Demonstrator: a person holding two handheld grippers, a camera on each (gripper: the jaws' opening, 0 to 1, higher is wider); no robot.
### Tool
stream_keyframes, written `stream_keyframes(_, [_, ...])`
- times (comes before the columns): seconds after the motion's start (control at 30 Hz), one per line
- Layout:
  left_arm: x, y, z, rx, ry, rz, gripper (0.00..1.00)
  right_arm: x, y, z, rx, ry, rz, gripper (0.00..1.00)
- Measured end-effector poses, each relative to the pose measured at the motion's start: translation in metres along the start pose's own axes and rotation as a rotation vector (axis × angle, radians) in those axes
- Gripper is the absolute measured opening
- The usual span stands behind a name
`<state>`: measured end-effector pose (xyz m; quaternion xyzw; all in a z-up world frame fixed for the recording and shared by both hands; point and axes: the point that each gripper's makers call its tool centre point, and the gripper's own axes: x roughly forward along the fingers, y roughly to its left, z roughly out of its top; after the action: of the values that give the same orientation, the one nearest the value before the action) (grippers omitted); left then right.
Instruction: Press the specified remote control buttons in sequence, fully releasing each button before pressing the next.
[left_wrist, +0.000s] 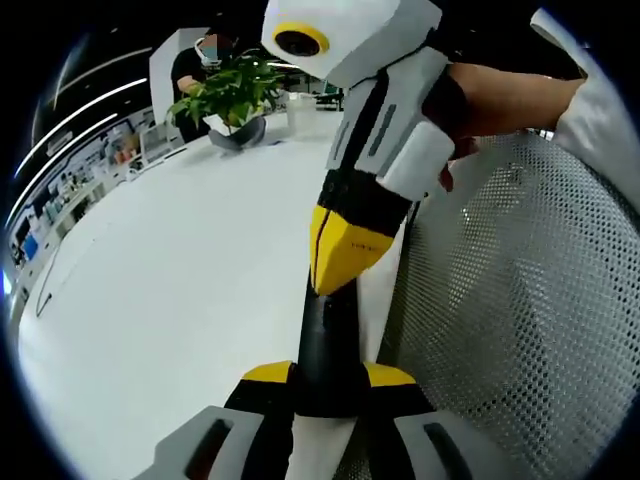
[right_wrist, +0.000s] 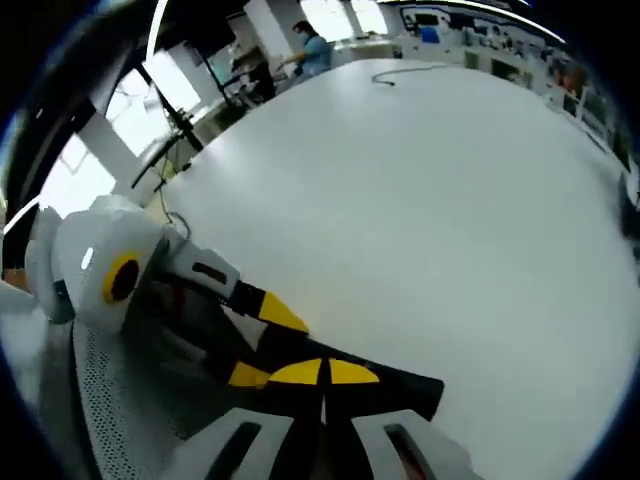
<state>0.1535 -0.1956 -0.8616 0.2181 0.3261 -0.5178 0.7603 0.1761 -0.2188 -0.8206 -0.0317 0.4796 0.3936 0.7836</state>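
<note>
At six o'clock the left gripper (left_wrist: 328, 385) clamps a black remote (left_wrist: 328, 345), its buttons hidden; right gripper (right_wrist: 322, 378) jaws meet, pressed together over that remote (right_wrist: 405, 390) on the white table (right_wrist: 430, 200).

A broad white worktop (left_wrist: 180, 270) carries a leafy potted plant (left_wrist: 228, 92) at its far end; a grey mesh chair (left_wrist: 520, 320) stands beside it, shelves (left_wrist: 60, 190) beyond.

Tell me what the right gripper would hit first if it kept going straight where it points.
The black remote, held between the left gripper's jaws. The right gripper's closed tip sits right over it, likely touching, though depth is unclear.
</note>
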Motion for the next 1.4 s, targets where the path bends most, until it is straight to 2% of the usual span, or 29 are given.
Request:
stream_keyframes(0.07, [0.000, 0.000, 0.000, 0.000, 0.000, 0.000, 0.24, -0.014, -0.002, 0.002, 0.057, -0.040, -0.003, 0.00])
stream_keyframes(0.17, [0.001, 0.000, 0.000, 0.001, 0.003, 0.000, 0.25, -0.040, -0.012, 0.018, 0.027, -0.190, -0.066, 0.00])
stream_keyframes(0.2, [0.001, 0.000, 0.000, 0.002, 0.003, 0.000, 0.25, -0.044, -0.014, 0.020, 0.030, -0.208, -0.079, 0.00])
stream_keyframes(0.27, [0.001, 0.000, 0.000, 0.002, 0.003, 0.000, 0.25, -0.063, -0.021, 0.030, 0.022, -0.295, -0.136, 0.00])
stream_keyframes(0.33, [0.001, 0.000, 0.000, 0.004, 0.002, -0.001, 0.25, -0.074, -0.027, 0.032, 0.018, -0.332, -0.194, 0.00])
stream_keyframes(0.4, [0.001, 0.000, 0.001, 0.004, 0.001, -0.001, 0.24, -0.088, -0.038, 0.031, -0.001, -0.369, -0.286, 0.00])
stream_keyframes(0.47, [0.001, 0.000, 0.000, 0.004, 0.001, -0.002, 0.24, -0.103, -0.051, 0.029, -0.039, -0.378, -0.398, 0.00])
stream_keyframes(0.53, [0.001, 0.000, 0.000, 0.003, 0.001, -0.002, 0.24, -0.110, -0.057, 0.027, -0.056, -0.397, -0.433, 0.00])
stream_keyframes(0.6, [0.001, 0.000, 0.000, 0.002, -0.003, -0.002, 0.25, -0.107, -0.057, 0.022, -0.011, -0.400, -0.396, 0.00])
stream_keyframes(0.67, [0.001, 0.000, 0.000, 0.002, -0.007, -0.003, 0.25, -0.096, -0.058, 0.009, 0.059, -0.347, -0.349, 0.00])
stream_keyframes(0.73, [0.001, 0.001, 0.000, 0.001, -0.011, -0.003, 0.25, -0.085, -0.063, -0.008, 0.117, -0.243, -0.339, 0.00])
stream_keyframes(1.0, [0.001, 0.001, 0.000, -0.002, -0.015, -0.002, 0.25, -0.068, -0.092, -0.062, 0.298, 0.042, -0.410, 0.00])
stream_keyframes(1.1, [0.001, 0.001, 0.000, -0.001, -0.016, -0.003, 0.25, -0.058, -0.091, -0.072, 0.286, 0.118, -0.372, 0.00])
stream_keyframes(1.2, [0.001, 0.000, 0.000, 0.001, -0.017, -0.004, 0.25, -0.056, -0.092, -0.080, 0.245, 0.182, -0.395, 0.00])
stream_keyframes(1.23, [0.001, 0.000, 0.000, 0.002, -0.017, -0.005, 0.25, -0.054, -0.091, -0.088, 0.213, 0.243, -0.396, 0.00])
stream_keyframes(1.27, [0.001, 0.000, 0.000, 0.002, -0.018, -0.005, 0.24, -0.052, -0.091, -0.091, 0.192, 0.268, -0.394, 0.00])
stream_keyframes(1.33, [0.001, 0.001, 0.000, 0.001, -0.019, -0.005, 0.24, -0.050, -0.089, -0.094, 0.174, 0.298, -0.392, 0.00])
stream_keyframes(1.4, [0.001, 0.001, 0.000, 0.001, -0.021, -0.006, 0.24, -0.050, -0.090, -0.093, 0.166, 0.290, -0.398, 0.00])
